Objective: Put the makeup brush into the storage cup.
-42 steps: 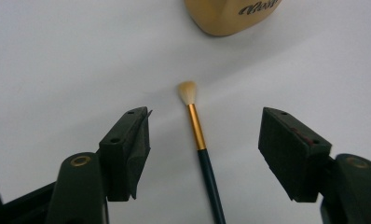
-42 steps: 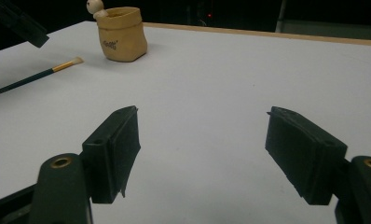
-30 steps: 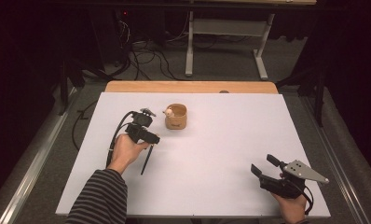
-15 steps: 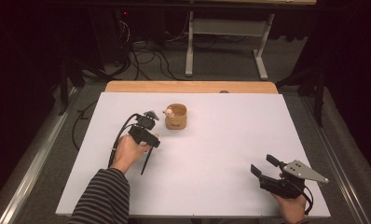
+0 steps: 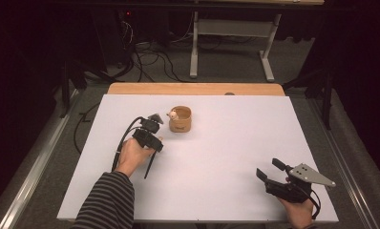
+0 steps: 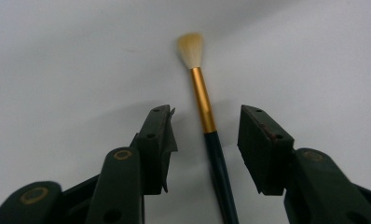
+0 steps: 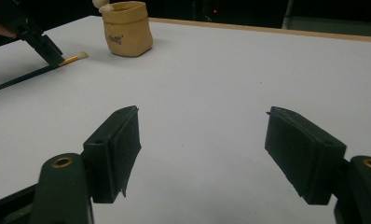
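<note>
High view: the left claw (image 5: 151, 125) is hanging low over the white tabletop (image 5: 226, 143), just left of the small tan pot (image 5: 181, 119). A paintbrush (image 5: 150, 166) is lying on the tabletop under that hand, its dark handle sticking out toward the person. The right claw (image 5: 269, 172) is resting near the front right corner, well apart from everything.

Left gripper view: the jaws are standing either side of the paintbrush (image 6: 207, 121), apart from it on both sides, not gripping. The gold ferrule is running up between them, bristles beyond the tips. The jaws have just been closing, with the paintbrush between them.
Judgement: the step in hand is the pick-up. Best to finish closing square across the shaft where the ferrule meets the dark handle, keeping it centred so it is not rolling away from one pad, and lifting only once both pads are pressing.

Right gripper view: the right claw (image 7: 202, 154) is standing wide open with nothing between its jaws. The pot (image 7: 127, 28) is sitting far off, the paintbrush (image 7: 58, 63) lying left of it under the left claw (image 7: 46, 49).

Against the earlier high view: the left hand is sitting much where it was; the pot and the right claw are staying put.
</note>
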### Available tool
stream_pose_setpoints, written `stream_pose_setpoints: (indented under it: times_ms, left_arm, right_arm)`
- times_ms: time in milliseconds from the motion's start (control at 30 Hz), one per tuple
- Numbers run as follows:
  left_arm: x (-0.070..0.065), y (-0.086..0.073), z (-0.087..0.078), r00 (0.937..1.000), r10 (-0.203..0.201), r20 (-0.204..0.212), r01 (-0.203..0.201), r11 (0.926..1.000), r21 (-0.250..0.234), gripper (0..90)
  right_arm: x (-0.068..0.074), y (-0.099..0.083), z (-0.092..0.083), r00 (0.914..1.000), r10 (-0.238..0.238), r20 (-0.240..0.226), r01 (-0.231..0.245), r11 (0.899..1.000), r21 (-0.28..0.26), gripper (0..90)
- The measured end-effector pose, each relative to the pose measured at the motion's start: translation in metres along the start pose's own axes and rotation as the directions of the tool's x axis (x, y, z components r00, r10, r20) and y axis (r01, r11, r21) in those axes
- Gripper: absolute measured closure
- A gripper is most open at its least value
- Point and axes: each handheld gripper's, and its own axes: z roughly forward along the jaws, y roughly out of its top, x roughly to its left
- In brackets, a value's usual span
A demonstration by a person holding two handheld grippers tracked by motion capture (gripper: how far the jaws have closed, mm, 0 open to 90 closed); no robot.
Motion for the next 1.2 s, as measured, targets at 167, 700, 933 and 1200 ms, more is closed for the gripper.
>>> stream_pose_setpoints:
  times_ms: [167, 700, 933, 1200]
  left_arm:
    - [0.0006, 0.0006, 0.0036, 1.0000, 0.000, 0.010, 0.000, 0.9998, 0.020, 60.1]
    - [0.0036, 0.0004, 0.0043, 0.9998, -0.015, 0.016, 0.015, 0.9994, 0.032, 68.9]
    - [0.0046, 0.0000, 0.0042, 0.9999, -0.010, 0.012, 0.010, 0.9993, 0.035, 74.1]
    - [0.0051, -0.0007, 0.0037, 0.9999, 0.001, 0.011, -0.002, 0.9990, 0.045, 79.1]
  right_arm:
    - [0.0003, 0.0000, 0.0004, 1.0000, -0.005, 0.002, 0.005, 1.000, 0.002, 28.2]
    - [0.0005, -0.0002, 0.0011, 0.9999, -0.011, 0.000, 0.011, 1.000, 0.008, 28.4]
    - [0.0007, -0.0004, 0.0012, 0.9999, -0.013, -0.001, 0.013, 1.000, 0.012, 28.5]
    - [0.0009, -0.0004, 0.0016, 0.9998, -0.019, 0.002, 0.019, 1.000, 0.013, 28.5]
